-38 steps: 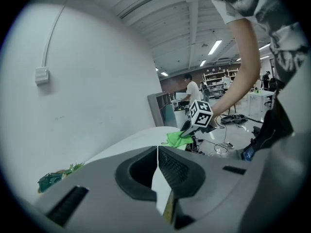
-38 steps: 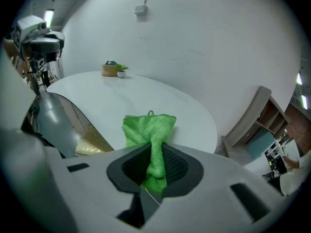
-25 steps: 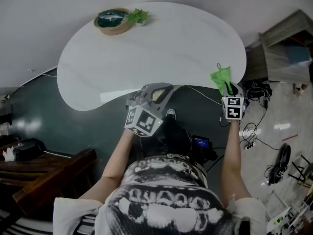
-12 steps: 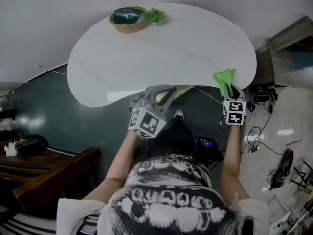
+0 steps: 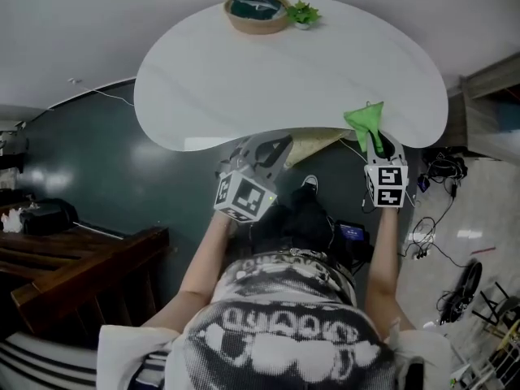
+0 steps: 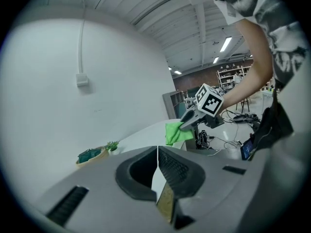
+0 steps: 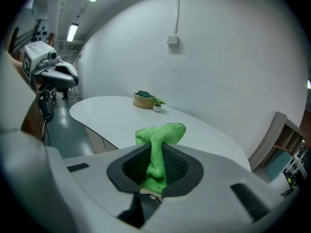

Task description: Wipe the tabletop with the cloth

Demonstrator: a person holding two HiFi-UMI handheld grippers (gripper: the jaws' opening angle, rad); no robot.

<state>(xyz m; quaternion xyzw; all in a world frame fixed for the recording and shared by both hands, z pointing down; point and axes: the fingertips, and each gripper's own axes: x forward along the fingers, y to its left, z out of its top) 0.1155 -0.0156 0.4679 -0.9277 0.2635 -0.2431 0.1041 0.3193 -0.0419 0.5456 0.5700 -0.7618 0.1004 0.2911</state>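
The bright green fleecy cloth (image 7: 156,149) is pinched in my right gripper (image 5: 374,142). Its fingers are clenched on the cloth's middle, so a bunched tuft sticks out past the tips and a short end hangs back behind them. What matters for the wipe is where that tuft sits. It points forward and slightly left from my fingers, right at the near right-hand edge of the white rounded counter (image 5: 268,80). From here I can't tell whether it is touching the surface or hanging just above it. The counter's long axis runs across me, so nearly all the bare top lies ahead and to the left of the cloth, and I judge the stroke will need a press down, then a sweep leftward and away. My right hand is plainly the nearer one. My left gripper (image 5: 266,151) has its fingers shut together on nothing and hangs short of the near edge around the middle, off the surface. Only two things sit on the top, a tan round bowl with dark green contents (image 5: 258,10) and, just beside it, a small leafy plant in a white pot (image 5: 302,13). Both are at the far edge by the wall, well apart from the cloth, so they only get in the way at the end of a long reach.
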